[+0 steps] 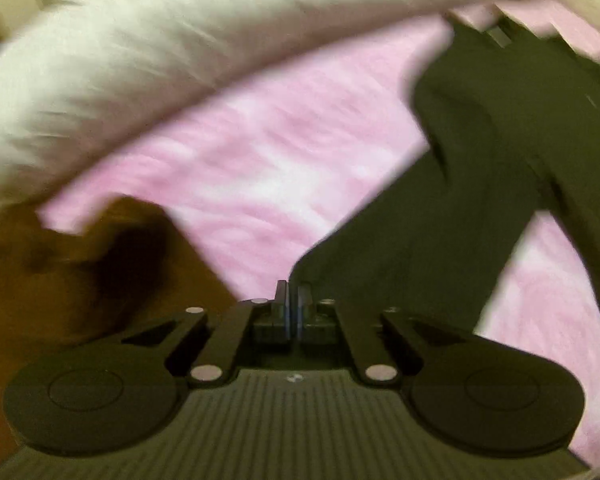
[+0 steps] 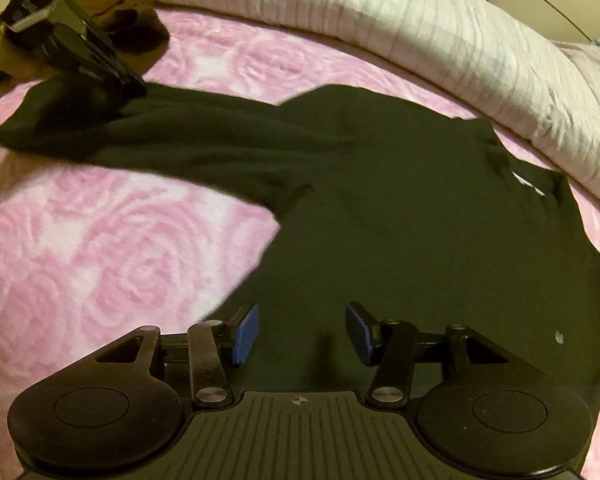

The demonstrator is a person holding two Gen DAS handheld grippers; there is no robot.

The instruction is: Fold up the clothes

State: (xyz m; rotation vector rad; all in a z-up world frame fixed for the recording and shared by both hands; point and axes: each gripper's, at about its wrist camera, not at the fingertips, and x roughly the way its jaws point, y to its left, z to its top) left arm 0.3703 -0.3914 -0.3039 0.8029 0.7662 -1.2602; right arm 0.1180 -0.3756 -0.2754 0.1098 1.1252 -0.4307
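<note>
On a pink rose-patterned blanket (image 2: 100, 264) lies a black shirt (image 2: 400, 220) — left gripper (image 1: 293, 300) pinching its sleeve, right gripper (image 2: 302, 336) agape.

A bed covered by a pink blanket (image 2: 112, 256) with a raised rose pattern carries everything. A dark shirt (image 2: 400, 208) lies spread flat on the blanket, one long sleeve (image 2: 172, 132) stretched out to the side across the roses. Beyond the shirt, along the blanket's far edge, lies a long pale quilt (image 2: 400, 20) with fine ridges, just beside the shirt's collar end. Past the sleeve's tip, against the quilt, sits a brown lump (image 2: 140, 28), too blurred to identify.
</note>
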